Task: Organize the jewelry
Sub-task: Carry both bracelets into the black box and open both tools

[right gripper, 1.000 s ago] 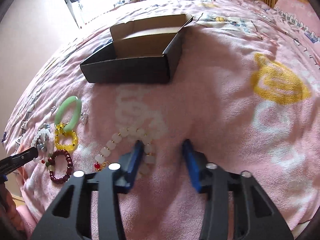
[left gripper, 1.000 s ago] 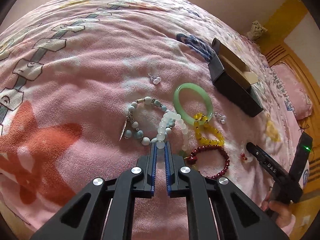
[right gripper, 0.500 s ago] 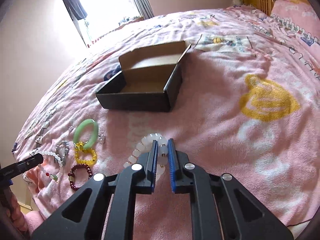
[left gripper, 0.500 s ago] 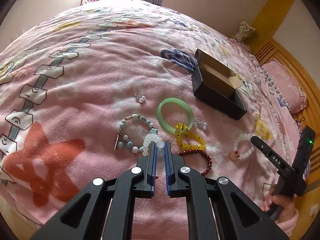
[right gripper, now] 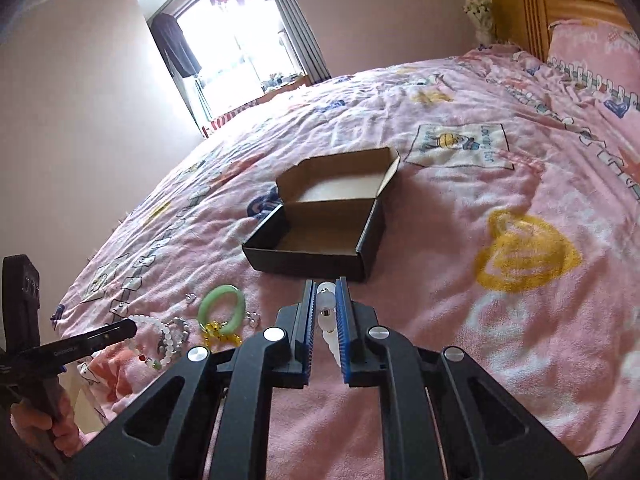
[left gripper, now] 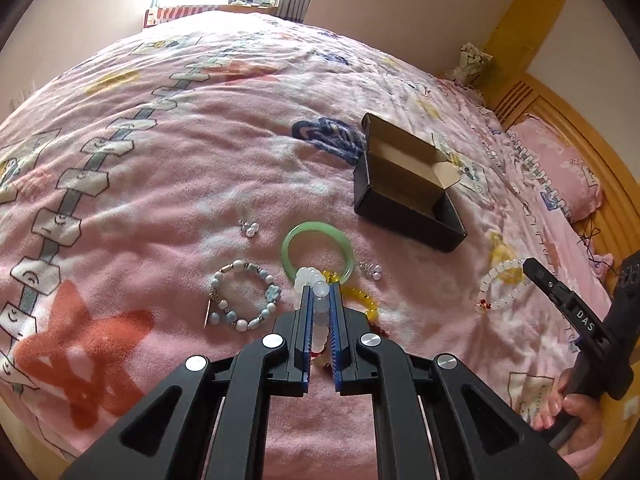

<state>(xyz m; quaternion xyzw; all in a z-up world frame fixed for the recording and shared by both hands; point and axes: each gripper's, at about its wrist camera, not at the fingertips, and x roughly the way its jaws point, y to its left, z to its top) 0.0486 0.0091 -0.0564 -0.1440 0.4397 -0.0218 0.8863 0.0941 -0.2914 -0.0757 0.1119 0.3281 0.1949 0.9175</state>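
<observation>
- Pink bedspread (left gripper: 160,200) fills both views; everything sits on it or hangs over it.
- Black cardboard box (right gripper: 320,236), lid flipped up, centre of right wrist view, interior looks empty. In left wrist view it sits upper right of centre (left gripper: 408,196), long axis running diagonally toward lower right.
- Right gripper (right gripper: 325,296): jaws clamped on a white bead bracelet (right gripper: 327,308), lifted off the bedspread. Box lies straight ahead of the jaws, just beyond the tips, near wall first. My read: right one is nearer, goes first, needs to clear that wall.
- Left gripper (left gripper: 319,300): jaws pinched on a second white bead strand (left gripper: 310,280), raised. Box is up and right of its tips, well apart.
- Loose pile lower centre of left view: green bangle (left gripper: 318,250), blue-grey bead bracelet (left gripper: 244,296), yellow bead bracelet (left gripper: 362,298), partly hidden behind the left fingers.
- Two small pearl earring clusters (left gripper: 249,227) beside the bangle.
- View difference: right view shows the box interior; left view shows the right bracelet's whole loop with red charm (left gripper: 500,288), hidden in right view.
</observation>
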